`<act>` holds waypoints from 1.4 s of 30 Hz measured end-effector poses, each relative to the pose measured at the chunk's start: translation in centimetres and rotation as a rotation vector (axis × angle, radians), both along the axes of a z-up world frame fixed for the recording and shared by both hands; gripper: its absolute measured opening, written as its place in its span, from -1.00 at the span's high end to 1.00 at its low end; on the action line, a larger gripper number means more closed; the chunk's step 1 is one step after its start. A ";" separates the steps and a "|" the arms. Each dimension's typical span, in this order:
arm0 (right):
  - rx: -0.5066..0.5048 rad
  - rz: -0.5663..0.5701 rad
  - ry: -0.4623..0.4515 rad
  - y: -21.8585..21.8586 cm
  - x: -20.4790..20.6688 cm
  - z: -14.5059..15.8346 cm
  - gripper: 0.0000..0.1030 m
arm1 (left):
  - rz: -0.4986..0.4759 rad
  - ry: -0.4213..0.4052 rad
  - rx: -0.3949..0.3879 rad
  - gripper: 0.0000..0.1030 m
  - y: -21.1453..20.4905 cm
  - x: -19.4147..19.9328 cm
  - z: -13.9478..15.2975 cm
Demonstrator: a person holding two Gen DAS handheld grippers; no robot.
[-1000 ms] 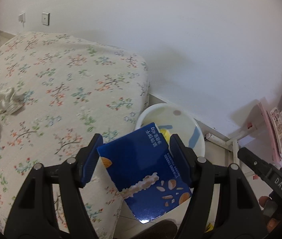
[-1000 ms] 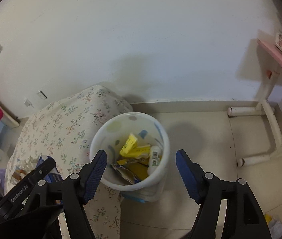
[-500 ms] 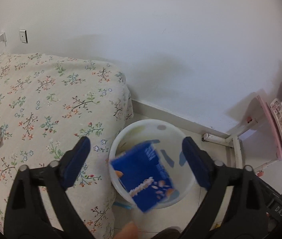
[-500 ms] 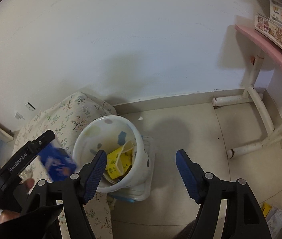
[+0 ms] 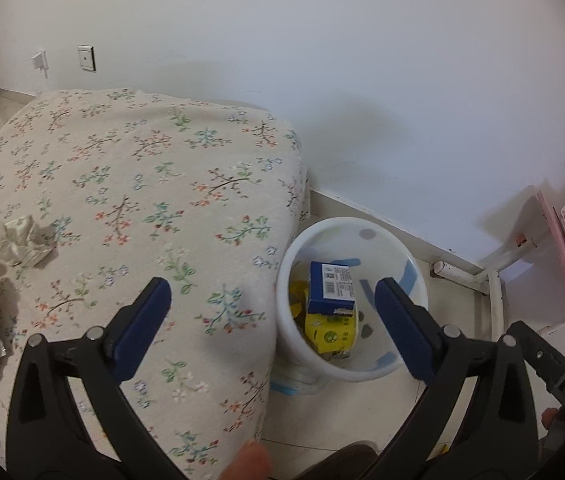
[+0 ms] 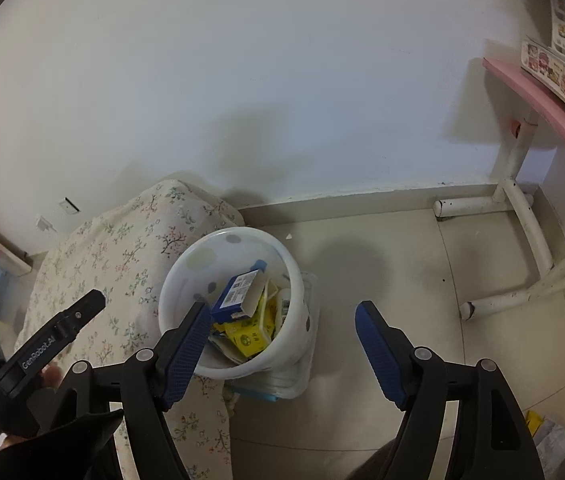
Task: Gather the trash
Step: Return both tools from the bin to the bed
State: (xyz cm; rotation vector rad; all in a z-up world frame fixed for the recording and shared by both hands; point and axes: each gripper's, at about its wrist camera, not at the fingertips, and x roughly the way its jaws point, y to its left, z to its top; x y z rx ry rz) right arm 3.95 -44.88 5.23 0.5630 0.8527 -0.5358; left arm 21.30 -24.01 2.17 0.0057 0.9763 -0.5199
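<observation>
A blue snack box (image 5: 330, 288) lies inside the white bin (image 5: 362, 224) on top of yellow packaging (image 5: 330, 334). My left gripper (image 5: 272, 292) hovers above the table's corner and the bin, its jaws opening wide with nothing between them. In the right wrist view the same blue box (image 6: 238, 292) rests in the bin (image 6: 242, 234). My right gripper (image 6: 282, 312) hangs over the bin's near right side, its jaws opening with nothing between them. Crumpled wrappers (image 5: 14, 236) lie on the flowered tablecloth (image 5: 122, 184) at the far left.
The bin stands on the floor against the table's corner, near the wall. A pink desk (image 6: 542, 92) on white tube legs (image 6: 530, 232) is to the right. A small scrap of packaging (image 6: 542, 432) lies on the floor at bottom right.
My left gripper has let go of the blue box, which dropped into the bin. Its jaws now stand much wider and it has swung back left over the table. The right gripper has barely moved.
</observation>
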 end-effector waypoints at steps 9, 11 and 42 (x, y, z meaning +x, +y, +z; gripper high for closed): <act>-0.021 0.073 0.021 3.0 1.5 0.5 -0.50 | 0.030 -0.004 0.025 -0.97 5.2 -1.3 0.4; -0.027 0.092 0.022 3.7 1.8 0.6 -0.51 | 0.031 -0.001 0.026 -0.97 6.2 -1.5 0.3; -0.089 0.429 0.100 20.2 11.0 -0.7 -0.59 | -0.007 0.014 0.320 -0.97 24.4 0.7 -4.7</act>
